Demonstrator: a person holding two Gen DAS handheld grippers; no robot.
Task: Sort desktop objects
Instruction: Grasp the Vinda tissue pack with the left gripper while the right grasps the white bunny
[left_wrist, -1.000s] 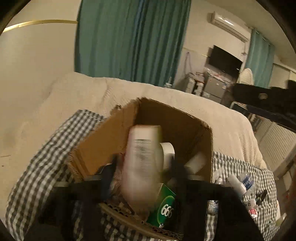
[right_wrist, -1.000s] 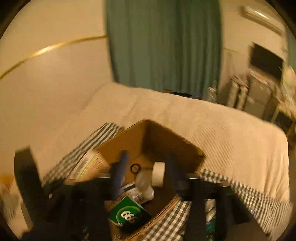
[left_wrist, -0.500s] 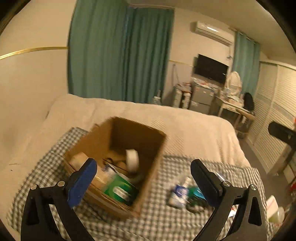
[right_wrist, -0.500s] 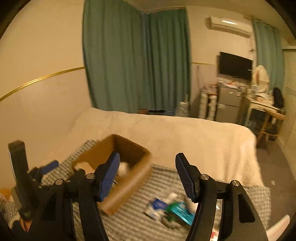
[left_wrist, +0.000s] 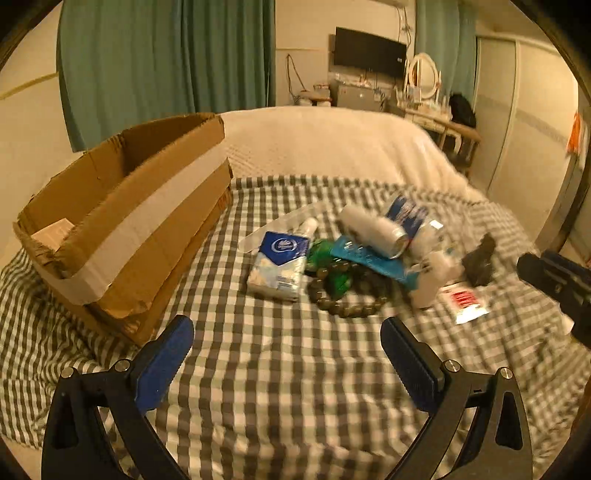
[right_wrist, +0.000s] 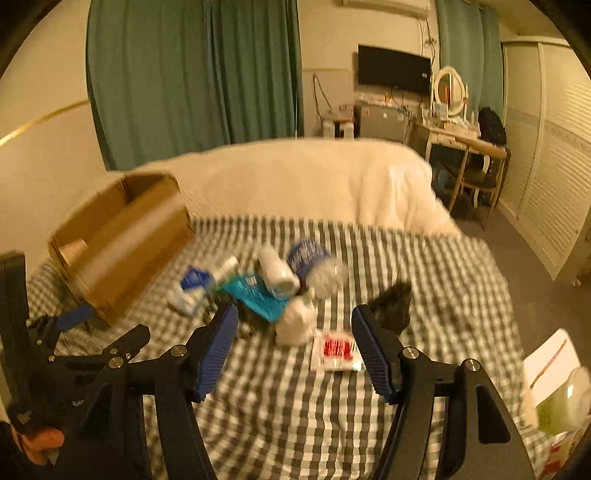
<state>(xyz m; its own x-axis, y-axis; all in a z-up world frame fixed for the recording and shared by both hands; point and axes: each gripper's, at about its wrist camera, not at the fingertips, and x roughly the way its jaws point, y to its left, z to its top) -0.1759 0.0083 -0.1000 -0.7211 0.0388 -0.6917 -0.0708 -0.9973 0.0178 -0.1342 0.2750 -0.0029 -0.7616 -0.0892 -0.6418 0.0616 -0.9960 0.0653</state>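
A pile of small objects lies on the checked cloth (left_wrist: 280, 376): a blue-and-white tissue pack (left_wrist: 279, 264), a white can (left_wrist: 371, 229), a teal tube (left_wrist: 373, 260), a bead bracelet (left_wrist: 347, 291), a white bottle (left_wrist: 428, 280), a red-and-white sachet (left_wrist: 465, 301) and a dark clip (left_wrist: 480, 258). The cardboard box (left_wrist: 122, 218) stands at the left. My left gripper (left_wrist: 286, 354) is open and empty, short of the pile. My right gripper (right_wrist: 293, 338) is open and empty, hovering over the white bottle (right_wrist: 295, 321) and sachet (right_wrist: 336, 349).
The cloth lies on a bed with a white cover (left_wrist: 332, 140) behind. A white carton and a pale bottle (right_wrist: 554, 384) sit at the right edge of the right wrist view. A dressing table (right_wrist: 454, 136) and wardrobe stand beyond the bed.
My left gripper let go of a white bottle over the box and opened. Both grippers have swung away from the box, rightward and down toward the pile on the cloth.
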